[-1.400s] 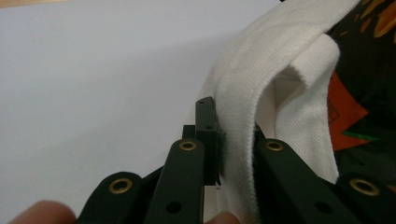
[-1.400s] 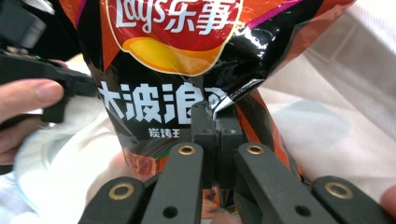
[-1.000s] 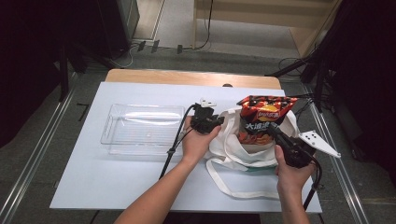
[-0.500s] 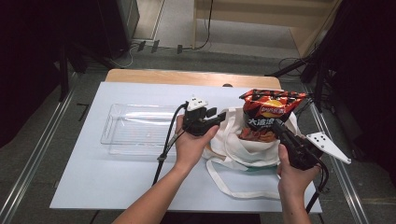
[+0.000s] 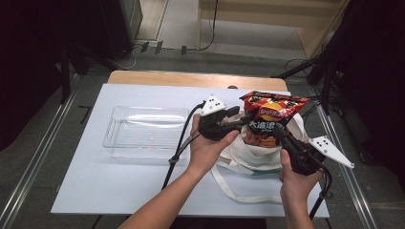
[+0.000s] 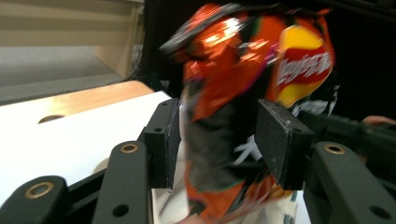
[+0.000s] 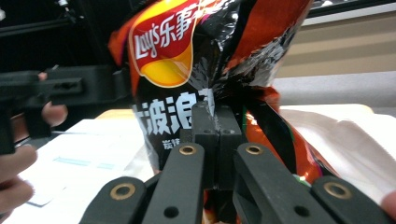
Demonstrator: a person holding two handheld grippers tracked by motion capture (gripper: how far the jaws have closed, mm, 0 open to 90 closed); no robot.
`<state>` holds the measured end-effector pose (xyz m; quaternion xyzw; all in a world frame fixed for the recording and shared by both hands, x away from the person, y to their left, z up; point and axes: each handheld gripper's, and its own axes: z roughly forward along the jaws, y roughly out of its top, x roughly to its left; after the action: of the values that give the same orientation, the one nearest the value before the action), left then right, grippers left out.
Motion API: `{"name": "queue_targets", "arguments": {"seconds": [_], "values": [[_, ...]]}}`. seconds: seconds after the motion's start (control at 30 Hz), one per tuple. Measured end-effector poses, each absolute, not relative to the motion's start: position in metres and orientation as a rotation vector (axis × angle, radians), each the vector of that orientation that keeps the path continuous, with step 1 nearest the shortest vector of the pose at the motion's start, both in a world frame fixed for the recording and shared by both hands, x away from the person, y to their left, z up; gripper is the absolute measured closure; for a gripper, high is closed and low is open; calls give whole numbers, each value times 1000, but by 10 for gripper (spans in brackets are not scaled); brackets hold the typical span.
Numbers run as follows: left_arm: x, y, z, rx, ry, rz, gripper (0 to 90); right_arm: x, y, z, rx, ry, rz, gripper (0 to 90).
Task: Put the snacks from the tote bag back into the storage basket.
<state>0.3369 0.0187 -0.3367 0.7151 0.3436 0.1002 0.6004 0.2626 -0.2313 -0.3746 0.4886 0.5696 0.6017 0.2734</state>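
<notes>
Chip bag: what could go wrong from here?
1. Only the right tool pinches the chip bag, on a thin fold; it may slip or tear.
2. The left tool has just been opening, with the bag between its pads untouched, so it gives no backup.
3. The bag's bottom sits in the white tote bag, which could drag along if lifted.

Clear plastic tray (image 5: 145, 131) on the white table (image 5: 95, 176), left side

My right tool (image 7: 218, 122) pinches the crisp packet (image 7: 205, 70), jaws pressed together on its foil. Beyond it, my left tool (image 7: 70, 88) hovers over the white worktop (image 7: 88, 149).
</notes>
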Motion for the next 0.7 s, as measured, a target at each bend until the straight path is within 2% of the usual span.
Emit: {"name": "queue_targets", "arguments": {"seconds": [0.27,0.3,0.43,0.5,0.53,0.57,0.7], "values": [[348,5,-328,1647,744,178,383,257,-233,-369,1284,1533,1668,900],[349,4,-327,1645,730,182,402,256,-233,-369,1280,1532,1676,900],[347,2,-324,1645,708,198,582,256,-237,-369,1288,1532,1689,900],[344,0,-322,1646,687,202,645,257,-239,-369,1295,1533,1688,900],[343,-1,-321,1654,683,208,645,257,-240,-370,1305,1531,1690,900],[343,-2,-320,1663,690,214,715,257,-242,-371,1316,1526,1690,900],[341,-2,-320,1679,697,223,822,257,-242,-372,1314,1525,1684,900]]}}
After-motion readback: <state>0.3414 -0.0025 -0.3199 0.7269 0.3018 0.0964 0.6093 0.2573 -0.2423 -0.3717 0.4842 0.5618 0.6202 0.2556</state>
